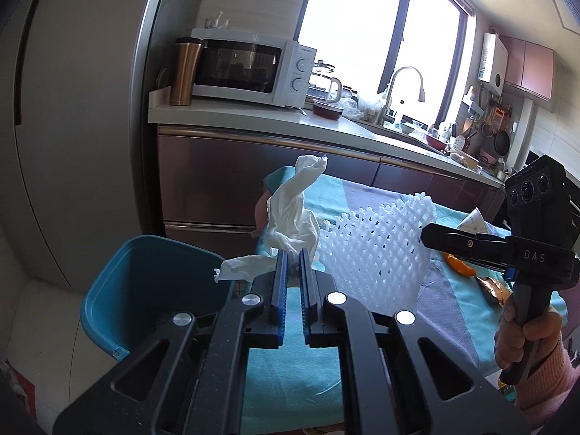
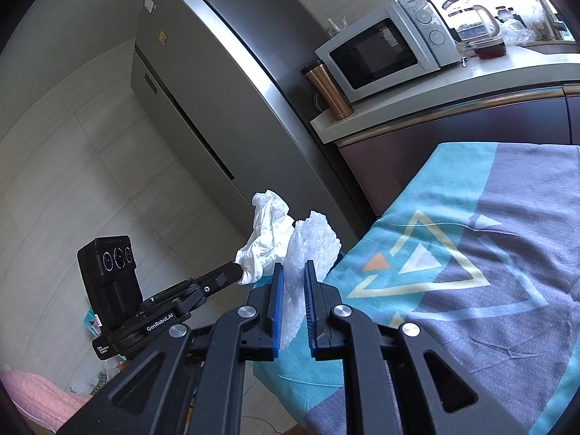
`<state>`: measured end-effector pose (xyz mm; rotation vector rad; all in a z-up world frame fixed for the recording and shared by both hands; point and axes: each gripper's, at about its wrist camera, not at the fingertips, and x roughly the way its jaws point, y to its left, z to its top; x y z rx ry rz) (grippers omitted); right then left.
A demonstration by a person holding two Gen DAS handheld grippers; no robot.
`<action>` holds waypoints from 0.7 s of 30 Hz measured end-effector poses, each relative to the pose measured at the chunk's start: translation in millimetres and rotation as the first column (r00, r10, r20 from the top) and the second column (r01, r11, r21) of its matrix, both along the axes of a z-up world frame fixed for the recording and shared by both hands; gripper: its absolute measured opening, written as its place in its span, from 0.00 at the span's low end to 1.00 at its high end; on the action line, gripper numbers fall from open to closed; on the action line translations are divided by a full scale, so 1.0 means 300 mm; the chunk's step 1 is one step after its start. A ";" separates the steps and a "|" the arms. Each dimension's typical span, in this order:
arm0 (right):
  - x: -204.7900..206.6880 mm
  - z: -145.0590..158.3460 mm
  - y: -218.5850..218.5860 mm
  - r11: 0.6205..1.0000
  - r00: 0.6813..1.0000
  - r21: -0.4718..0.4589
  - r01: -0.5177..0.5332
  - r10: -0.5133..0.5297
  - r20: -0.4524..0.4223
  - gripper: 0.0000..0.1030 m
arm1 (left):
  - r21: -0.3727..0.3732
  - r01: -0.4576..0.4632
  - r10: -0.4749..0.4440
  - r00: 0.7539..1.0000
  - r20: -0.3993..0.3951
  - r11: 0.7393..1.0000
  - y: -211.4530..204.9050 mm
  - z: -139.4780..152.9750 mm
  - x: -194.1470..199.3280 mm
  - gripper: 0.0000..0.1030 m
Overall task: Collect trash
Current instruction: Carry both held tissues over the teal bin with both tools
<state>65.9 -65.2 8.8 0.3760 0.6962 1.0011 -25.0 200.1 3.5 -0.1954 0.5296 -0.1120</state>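
We had the crumpled tissue pinched in our left gripper and the white foam net clamped in our right gripper. The blue bin waited at eight o'clock; orange scraps lay on the tabletop.

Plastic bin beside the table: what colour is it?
Teal-blue plastic bin, best seen in the left wrist view.

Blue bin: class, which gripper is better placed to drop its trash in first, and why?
Left. The left gripper, shut on the tissue, sits right beside the blue bin. The right gripper with the foam net is probably farther, over the table.
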 end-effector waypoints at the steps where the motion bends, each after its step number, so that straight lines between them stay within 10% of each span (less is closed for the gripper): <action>1: 0.003 0.002 0.017 1.000 1.000 -0.001 -0.008 0.008 0.001 0.10 | 0.002 -0.012 0.012 1.000 0.001 1.000 0.015 0.000 -0.004 0.07; 21: 0.076 -0.055 0.303 0.990 0.989 -0.053 -0.133 0.129 -0.070 0.10 | 0.016 -0.194 0.195 0.979 -0.060 0.981 0.273 -0.089 -0.043 0.07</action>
